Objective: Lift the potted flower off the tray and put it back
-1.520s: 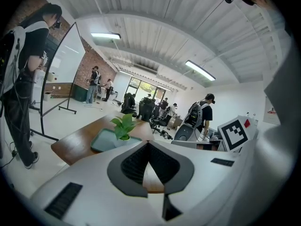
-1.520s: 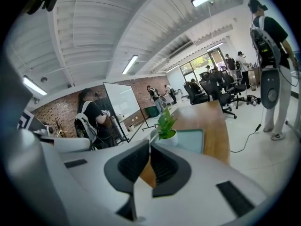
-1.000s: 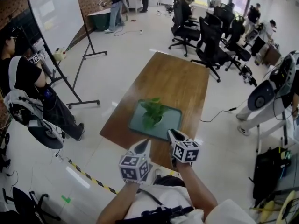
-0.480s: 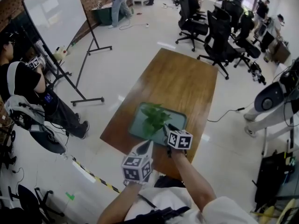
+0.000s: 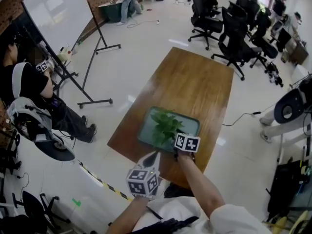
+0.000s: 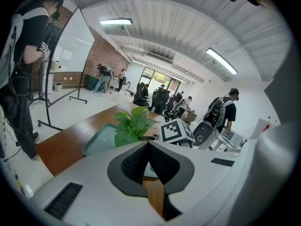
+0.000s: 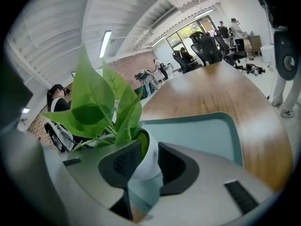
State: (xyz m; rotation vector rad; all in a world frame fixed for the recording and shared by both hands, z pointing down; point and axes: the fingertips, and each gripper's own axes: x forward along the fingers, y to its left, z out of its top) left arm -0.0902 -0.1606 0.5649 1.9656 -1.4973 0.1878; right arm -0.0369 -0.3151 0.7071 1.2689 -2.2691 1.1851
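The potted flower (image 5: pixel 163 125), green leaves in a small white pot (image 7: pixel 150 168), stands on the teal tray (image 5: pixel 189 125) near the front end of the wooden table (image 5: pixel 195 82). My right gripper (image 5: pixel 172 141) reaches in low at the plant's base. Its jaws straddle the pot and are closing, with a thin gap still beside the pot. My left gripper (image 5: pixel 154 155) hangs shut and empty at the table's front edge, short of the tray (image 6: pixel 99 141). From the left gripper view the plant (image 6: pixel 131 125) is ahead, with the right gripper's marker cube (image 6: pixel 176 131) beside it.
A whiteboard on a stand (image 5: pixel 58 13) is at the left, with a seated person (image 5: pixel 29 91) beside it. Office chairs (image 5: pixel 234 18) crowd the table's far end. A white machine (image 5: pixel 292 111) stands at the right. Striped tape (image 5: pixel 97 179) marks the floor.
My right gripper has moved forward and down from the table's front edge to the plant, and its jaws now straddle the pot. The left gripper crept slightly forward.
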